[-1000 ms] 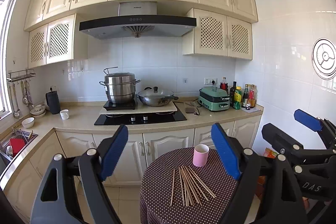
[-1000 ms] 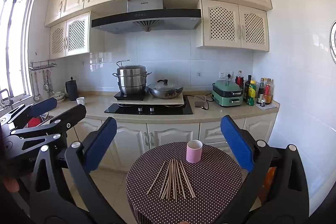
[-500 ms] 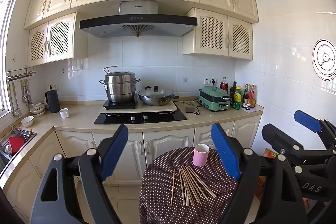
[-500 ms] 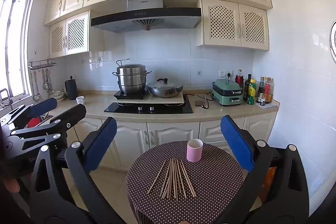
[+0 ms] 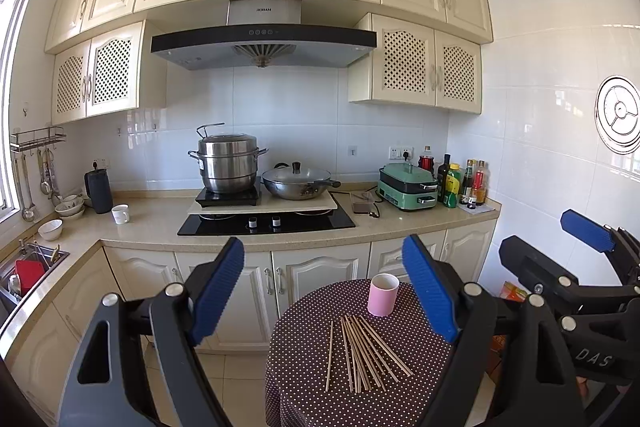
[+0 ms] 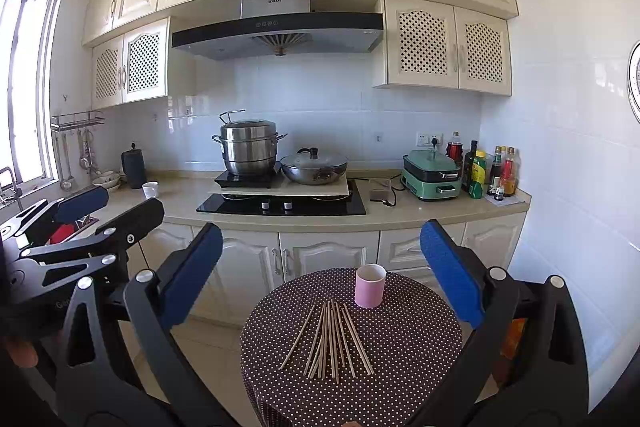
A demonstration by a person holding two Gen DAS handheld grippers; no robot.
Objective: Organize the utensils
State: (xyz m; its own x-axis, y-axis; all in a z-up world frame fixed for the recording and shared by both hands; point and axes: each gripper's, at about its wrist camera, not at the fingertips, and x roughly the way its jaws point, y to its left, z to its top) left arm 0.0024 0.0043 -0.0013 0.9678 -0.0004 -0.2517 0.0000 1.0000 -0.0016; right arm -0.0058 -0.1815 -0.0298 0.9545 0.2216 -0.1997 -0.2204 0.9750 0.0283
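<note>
Several wooden chopsticks (image 5: 362,351) (image 6: 330,341) lie fanned out on a small round table (image 5: 304,339) (image 6: 420,331) covered in a brown polka-dot cloth. Just behind them stands a pink cup (image 5: 383,294) (image 6: 370,285), upright. My left gripper (image 5: 324,291) hovers open, well above and short of the table, with nothing between its blue pads. My right gripper (image 6: 322,273) is open too, held at a similar height. In the left wrist view the right gripper (image 5: 576,255) shows at the right edge; in the right wrist view the left gripper (image 6: 96,215) shows at the left.
Behind the table runs a beige counter (image 6: 188,199) with a black hob (image 6: 280,205), a steel steamer pot (image 6: 249,153), a lidded wok (image 6: 314,167), a green cooker (image 6: 432,175) and bottles (image 6: 488,173). A sink (image 5: 28,267) lies left. A tiled wall stands right.
</note>
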